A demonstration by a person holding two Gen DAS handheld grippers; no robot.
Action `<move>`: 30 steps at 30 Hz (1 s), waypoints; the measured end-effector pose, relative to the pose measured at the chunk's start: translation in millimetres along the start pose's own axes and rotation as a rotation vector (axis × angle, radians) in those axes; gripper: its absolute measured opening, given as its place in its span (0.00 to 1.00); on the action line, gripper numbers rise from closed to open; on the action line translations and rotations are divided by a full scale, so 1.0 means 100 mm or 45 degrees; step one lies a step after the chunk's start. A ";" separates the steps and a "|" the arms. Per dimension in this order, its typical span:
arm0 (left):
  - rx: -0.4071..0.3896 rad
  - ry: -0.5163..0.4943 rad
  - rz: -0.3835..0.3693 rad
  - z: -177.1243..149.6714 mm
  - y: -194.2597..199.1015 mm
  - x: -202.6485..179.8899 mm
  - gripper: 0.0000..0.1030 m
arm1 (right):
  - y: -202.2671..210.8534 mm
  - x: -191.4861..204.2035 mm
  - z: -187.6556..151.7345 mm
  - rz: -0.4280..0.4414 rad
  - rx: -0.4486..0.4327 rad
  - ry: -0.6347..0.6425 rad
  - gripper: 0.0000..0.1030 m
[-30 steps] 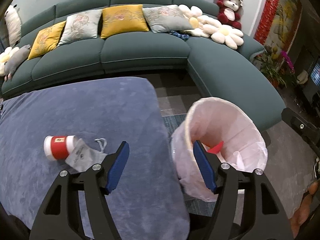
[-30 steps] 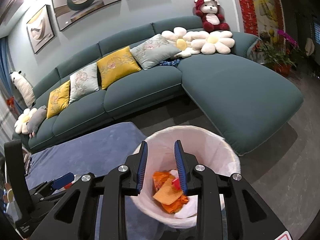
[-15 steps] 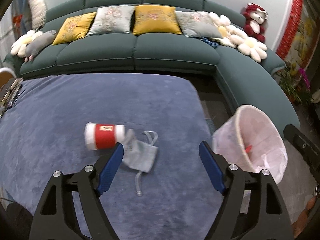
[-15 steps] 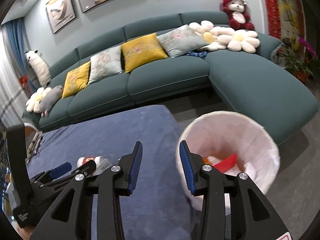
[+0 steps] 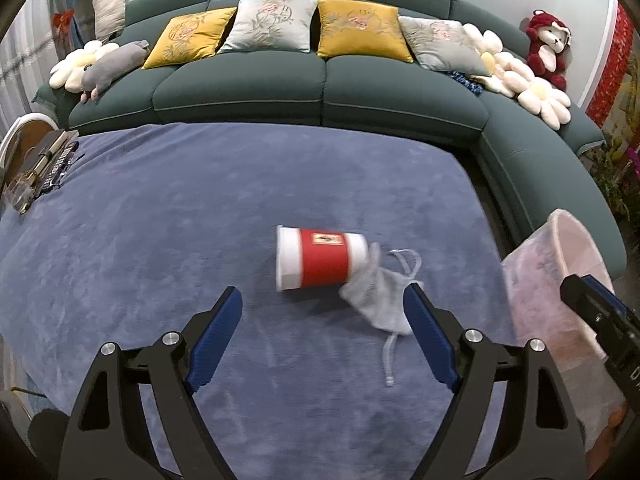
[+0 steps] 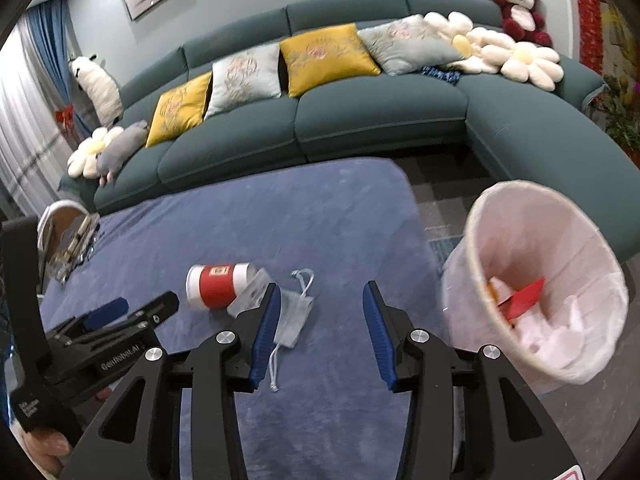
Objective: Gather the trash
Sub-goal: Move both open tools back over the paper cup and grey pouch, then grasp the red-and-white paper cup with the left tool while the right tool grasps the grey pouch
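Both hand-held grippers spread and empty above the blue-covered worktop (image 5: pixel 160 208).

We see the left hand-held gripper (image 5: pixel 322 334) with jaws wide, just opened further, nothing between them; the right hand-held gripper (image 6: pixel 320 330) likewise just widened, empty. A red-and-white cup (image 5: pixel 320 258) lies on its side, touching a grey drawstring pouch (image 5: pixel 378 300). The lined trash bin (image 6: pixel 472 240) stands beside the worktop's right edge, holding scraps.

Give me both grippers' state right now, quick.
Left gripper: open, jaws just widened, holding nothing; the cup and pouch lie ahead.
Right gripper: open, jaws just widened, holding nothing.
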State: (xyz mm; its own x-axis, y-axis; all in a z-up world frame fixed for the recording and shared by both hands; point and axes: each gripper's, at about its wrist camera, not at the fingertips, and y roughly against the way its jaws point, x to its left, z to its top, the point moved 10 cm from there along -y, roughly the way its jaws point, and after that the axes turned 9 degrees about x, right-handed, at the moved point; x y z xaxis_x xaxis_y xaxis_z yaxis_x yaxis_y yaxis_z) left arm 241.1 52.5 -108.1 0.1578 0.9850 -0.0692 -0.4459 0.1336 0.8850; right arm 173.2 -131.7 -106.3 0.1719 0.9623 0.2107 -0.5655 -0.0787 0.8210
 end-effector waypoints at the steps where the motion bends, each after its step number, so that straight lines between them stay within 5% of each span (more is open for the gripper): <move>1: 0.005 0.004 0.002 0.00 -0.03 0.05 0.76 | -0.08 0.04 -0.03 -0.001 0.019 0.009 0.41; 16: 0.090 0.002 -0.018 0.15 -0.60 0.30 0.74 | -0.98 0.28 -0.25 -0.005 0.232 0.031 0.41; 30: 0.210 -0.010 -0.102 0.14 -1.09 0.18 0.44 | -1.58 0.24 -0.40 0.005 0.365 0.002 0.41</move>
State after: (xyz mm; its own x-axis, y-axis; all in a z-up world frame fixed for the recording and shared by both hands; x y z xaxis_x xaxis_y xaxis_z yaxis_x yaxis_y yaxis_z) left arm 305.2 53.5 -199.3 0.1944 0.9709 -0.1396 -0.2811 0.1915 0.9404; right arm 234.7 -85.7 -252.5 0.1687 0.9623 0.2134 -0.3148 -0.1526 0.9368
